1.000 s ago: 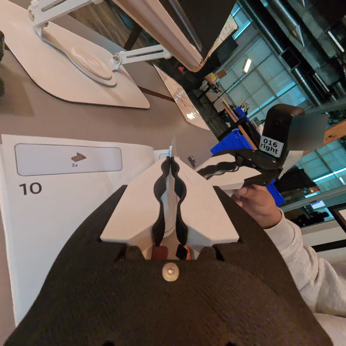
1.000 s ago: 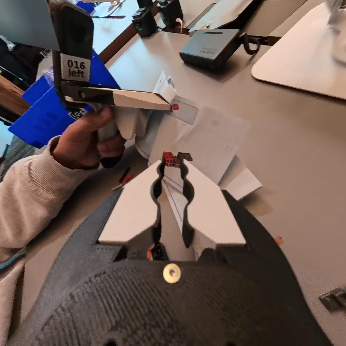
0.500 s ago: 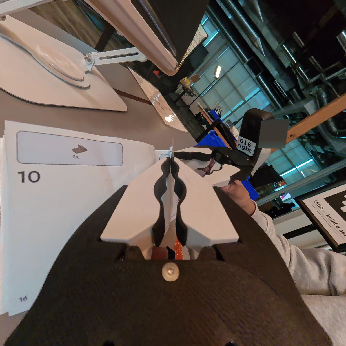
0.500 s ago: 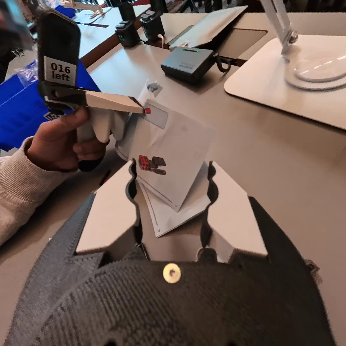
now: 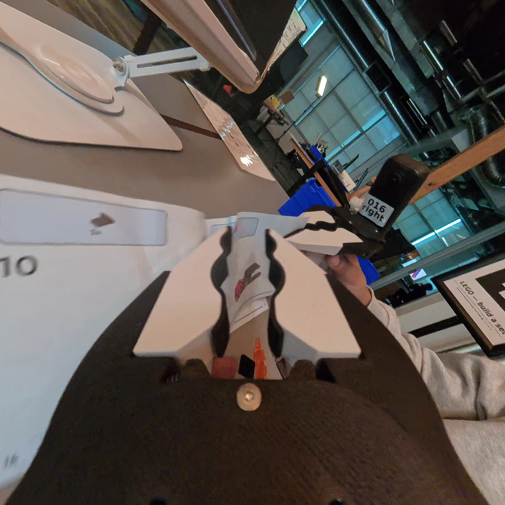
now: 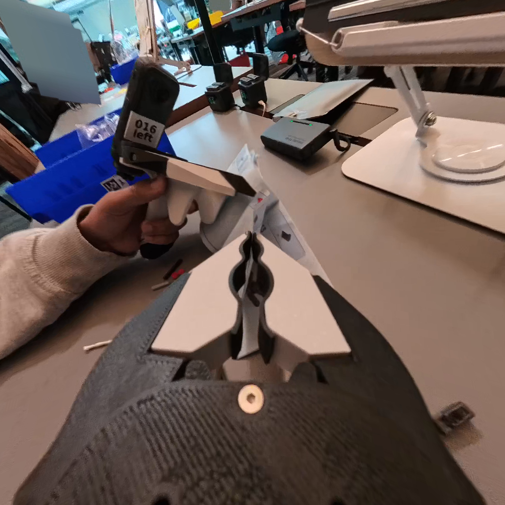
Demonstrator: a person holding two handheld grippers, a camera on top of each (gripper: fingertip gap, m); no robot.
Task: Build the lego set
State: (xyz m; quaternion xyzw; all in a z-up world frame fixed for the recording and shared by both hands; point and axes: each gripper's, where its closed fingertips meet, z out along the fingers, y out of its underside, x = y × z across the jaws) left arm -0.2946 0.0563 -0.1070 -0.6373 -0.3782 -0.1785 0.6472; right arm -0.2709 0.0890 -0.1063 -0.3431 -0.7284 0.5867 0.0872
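On desk: one booklet page (image 6: 250,322) pinched in right tongs (image 6: 250,240); left tongs (image 5: 246,235) parted.

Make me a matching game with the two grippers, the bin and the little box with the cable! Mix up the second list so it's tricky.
Things:
1. left gripper
2. right gripper
3. bin
4. box

States or colours:
A. blue
B. shut on booklet page
C. dark, with green lights on
D. open

Pairs: 1-D, 2-B, 3-A, 4-C
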